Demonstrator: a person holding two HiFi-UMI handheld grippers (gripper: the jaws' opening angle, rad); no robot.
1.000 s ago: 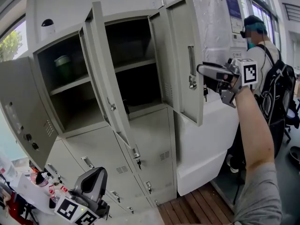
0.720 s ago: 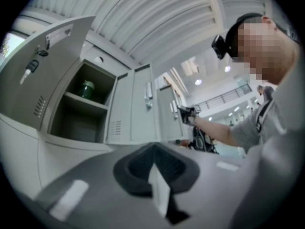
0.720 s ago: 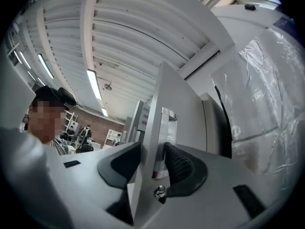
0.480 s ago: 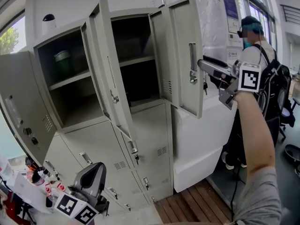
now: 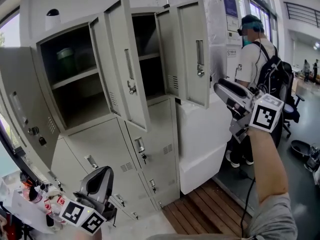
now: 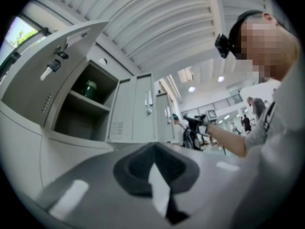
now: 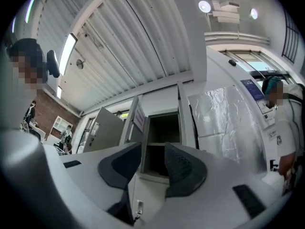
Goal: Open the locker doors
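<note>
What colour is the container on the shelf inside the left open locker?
Green. The container shows best in the head view.

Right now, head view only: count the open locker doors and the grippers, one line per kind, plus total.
Open locker doors: 3 (left door, middle door, right door)
Grippers: 2 (left gripper, right gripper)
Total: 5
</note>
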